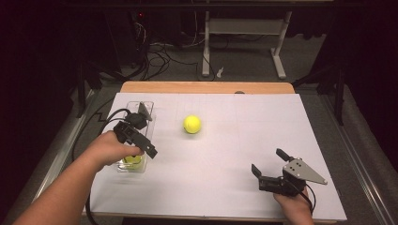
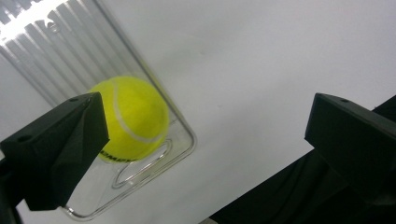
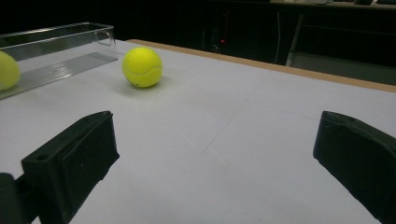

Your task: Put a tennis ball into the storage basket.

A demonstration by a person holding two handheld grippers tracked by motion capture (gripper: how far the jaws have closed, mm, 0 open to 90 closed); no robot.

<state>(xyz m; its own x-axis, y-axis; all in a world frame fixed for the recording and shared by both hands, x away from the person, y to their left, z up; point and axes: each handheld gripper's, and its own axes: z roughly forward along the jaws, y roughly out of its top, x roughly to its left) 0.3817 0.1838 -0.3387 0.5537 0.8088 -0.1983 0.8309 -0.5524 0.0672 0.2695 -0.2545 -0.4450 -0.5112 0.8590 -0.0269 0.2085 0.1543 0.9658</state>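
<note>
A tennis ball (image 2: pixel 130 119) lay at the near end of a clear plastic tray (image 1: pixel 147 105) on the left side of the desk (image 1: pixel 263 136). The left tool (image 2: pixel 205 135) hovered just above that end of the tray, its jaws spread wide and holding nothing; in the left gripper view one jaw overlapped the ball's edge while the other hung out over bare desk beyond the tray wall. A second tennis ball (image 1: pixel 192 124) sat loose on the white desk surface, right of the tray and well apart from it. The right tool (image 1: pixel 271 165) rested low near the front right corner of the desk, jaws wide apart and empty, pointing roughly toward the loose ball.

Judging from this, the risk lay with the left tool: if its jaws closed as they stood, one would likely come down outside the tray wall and pinch the wall along with the ball, or tip and drag the light tray. The loose ball could roll at the lightest nudge, since nothing on the flat desk held it.

Nothing stood between the right tool and the loose ball. Beyond the far edge of the desk were dark floor, tangled cables (image 1: pixel 159 58) and the white legs of another table (image 1: pixel 281 51).
</note>
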